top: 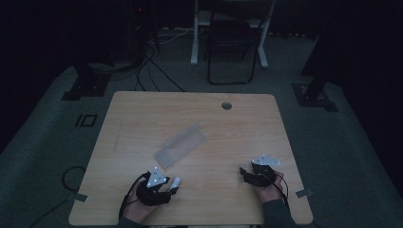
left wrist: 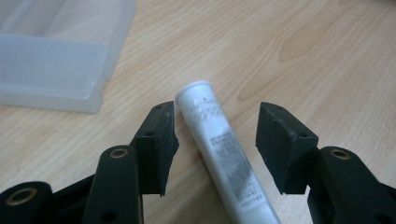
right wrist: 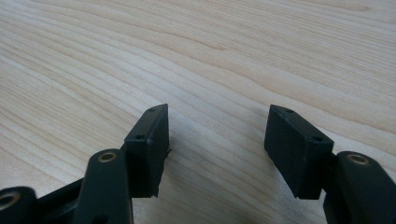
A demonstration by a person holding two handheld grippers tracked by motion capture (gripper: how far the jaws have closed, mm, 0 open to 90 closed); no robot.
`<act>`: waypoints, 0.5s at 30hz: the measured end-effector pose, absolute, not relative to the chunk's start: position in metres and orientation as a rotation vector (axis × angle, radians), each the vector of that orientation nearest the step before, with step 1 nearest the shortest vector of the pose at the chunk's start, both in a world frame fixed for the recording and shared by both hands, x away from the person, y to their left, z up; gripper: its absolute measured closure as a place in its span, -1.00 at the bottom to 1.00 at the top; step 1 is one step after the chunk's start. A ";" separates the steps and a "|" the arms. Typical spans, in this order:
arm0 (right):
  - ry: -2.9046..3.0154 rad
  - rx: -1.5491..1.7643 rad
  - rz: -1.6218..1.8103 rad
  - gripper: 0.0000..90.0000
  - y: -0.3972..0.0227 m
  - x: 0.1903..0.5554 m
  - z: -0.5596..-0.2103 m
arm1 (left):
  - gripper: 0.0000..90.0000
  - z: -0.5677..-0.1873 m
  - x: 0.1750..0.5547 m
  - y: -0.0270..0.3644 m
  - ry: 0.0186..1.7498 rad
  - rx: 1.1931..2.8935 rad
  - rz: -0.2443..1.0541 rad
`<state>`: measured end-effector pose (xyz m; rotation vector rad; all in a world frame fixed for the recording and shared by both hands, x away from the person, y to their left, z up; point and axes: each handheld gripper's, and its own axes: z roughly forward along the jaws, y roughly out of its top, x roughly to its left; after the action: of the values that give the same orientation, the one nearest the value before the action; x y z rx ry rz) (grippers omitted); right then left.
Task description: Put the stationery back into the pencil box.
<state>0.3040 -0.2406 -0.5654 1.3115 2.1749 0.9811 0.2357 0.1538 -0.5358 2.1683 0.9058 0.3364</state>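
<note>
Left gripper point(top: 172, 186) low at 7 o'clock, jaws spread wide, pointing toward 2 o'clock, held in left hand point(top: 138, 209). Right gripper point(top: 244, 173) at 5 o'clock, jaws parted, aimed toward 10 o'clock, right hand point(top: 271, 190) behind it.

1. The room around me is dim; the far wall point(top: 57, 28) is close to black.
2. My table point(top: 142, 109) has a light wood-grain top with rounded corners, and a round cable hole point(top: 226, 105) near its far edge.
3. The floor point(top: 342, 152) is grey-green carpet.
4. Beyond the table stands a dark folding chair point(top: 233, 47), between the white legs of a desk frame point(top: 195, 42).
5. Black cables point(top: 152, 66) trail over the floor at the far left, near a dark stand base point(top: 85, 85); another base point(top: 313, 92) sits at the right.
6. A cable loop point(top: 71, 176) lies left of the table.
</note>
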 end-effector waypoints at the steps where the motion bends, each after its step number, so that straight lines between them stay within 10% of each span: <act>1: 2.174 1.311 0.984 -0.12 -0.241 0.304 -0.566 | 0.06 -0.536 0.235 0.154 0.905 2.170 0.335; 15: 2.172 1.291 0.998 -0.13 -0.242 0.305 -0.567 | 0.09 -0.545 0.227 0.151 0.898 2.217 0.351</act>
<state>0.3055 -0.2421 -0.5671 1.2908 2.1719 0.9985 0.2269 0.1508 -0.5449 2.2170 0.8982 0.3510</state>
